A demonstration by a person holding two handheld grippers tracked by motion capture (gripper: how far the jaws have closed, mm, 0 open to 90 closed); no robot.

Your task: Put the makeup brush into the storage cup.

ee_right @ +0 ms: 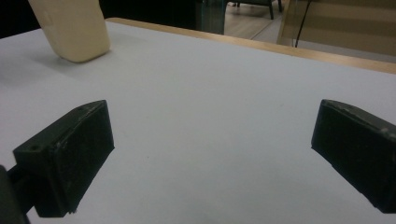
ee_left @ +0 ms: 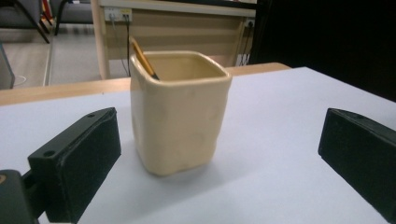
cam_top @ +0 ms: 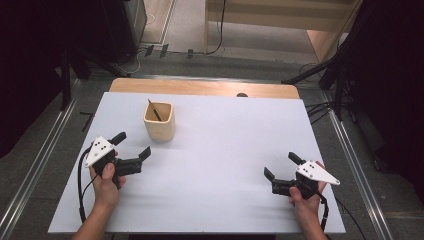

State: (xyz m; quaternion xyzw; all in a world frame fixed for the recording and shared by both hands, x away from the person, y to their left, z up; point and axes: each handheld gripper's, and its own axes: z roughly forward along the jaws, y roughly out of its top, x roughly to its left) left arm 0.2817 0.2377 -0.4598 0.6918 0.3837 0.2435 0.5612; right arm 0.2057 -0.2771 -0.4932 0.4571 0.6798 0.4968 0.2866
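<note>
Left tool (cam_top: 131, 145), jaws wide and empty, faces the cup (cam_top: 159, 121) just ahead.

A cream, square-sided cup (ee_left: 180, 112) with rounded corners stands upright on the white desk (ee_left: 280, 154), just ahead of the left gripper's fingers (ee_left: 88, 154) and between their lines, untouched. A yellow pencil (ee_left: 142, 58) leans inside it, tip up toward the far left corner.

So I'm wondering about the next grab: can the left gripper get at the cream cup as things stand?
Probably yes. The left gripper has its jaws wide open and points at the cream cup, and only bare table lies between them. The pencil stands inside the cup, out of the way.
</note>
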